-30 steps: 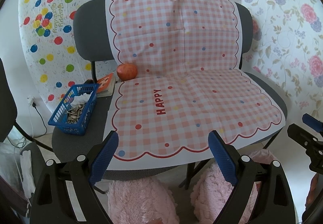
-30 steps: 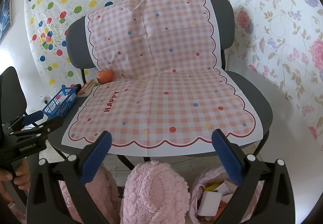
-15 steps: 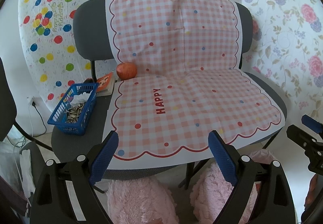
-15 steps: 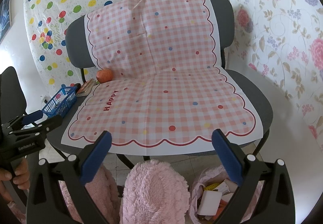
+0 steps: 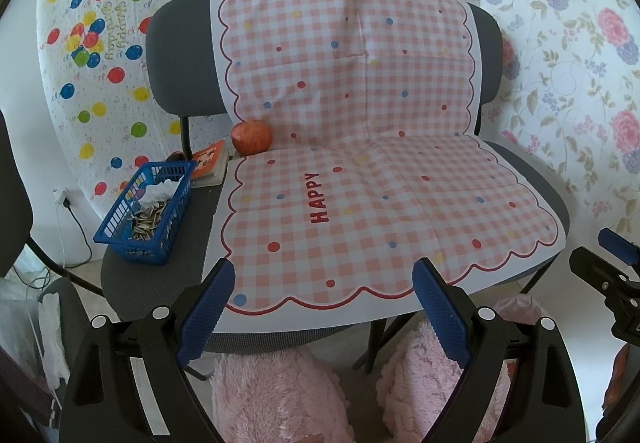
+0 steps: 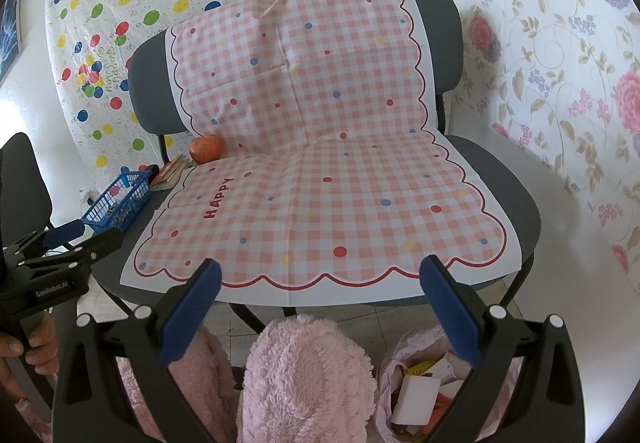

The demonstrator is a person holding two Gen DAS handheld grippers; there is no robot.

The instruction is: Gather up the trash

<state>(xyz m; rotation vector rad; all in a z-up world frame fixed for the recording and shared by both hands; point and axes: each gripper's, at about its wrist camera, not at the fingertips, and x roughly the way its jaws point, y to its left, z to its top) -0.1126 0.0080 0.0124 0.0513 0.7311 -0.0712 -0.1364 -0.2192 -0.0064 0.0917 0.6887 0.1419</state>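
Note:
A pink bag of trash [image 6: 420, 387] sits on the floor below the seat's front edge, holding paper scraps and wrappers. A blue basket [image 5: 146, 211] with sunflower-seed shells and a crumpled tissue stands on the grey seat at the left; it also shows in the right wrist view [image 6: 118, 201]. My left gripper [image 5: 324, 307] is open and empty, in front of the seat edge. My right gripper [image 6: 318, 307] is open and empty, above the bag. Each gripper shows at the edge of the other's view.
A pink checked "HAPPY" cloth [image 5: 360, 183] covers the grey chairs [image 5: 532, 179]. A red apple [image 5: 252, 137] and an orange booklet [image 5: 208, 159] lie at the back left. Pink fluffy slippers [image 5: 280, 399] are on the floor below. Patterned walls stand behind.

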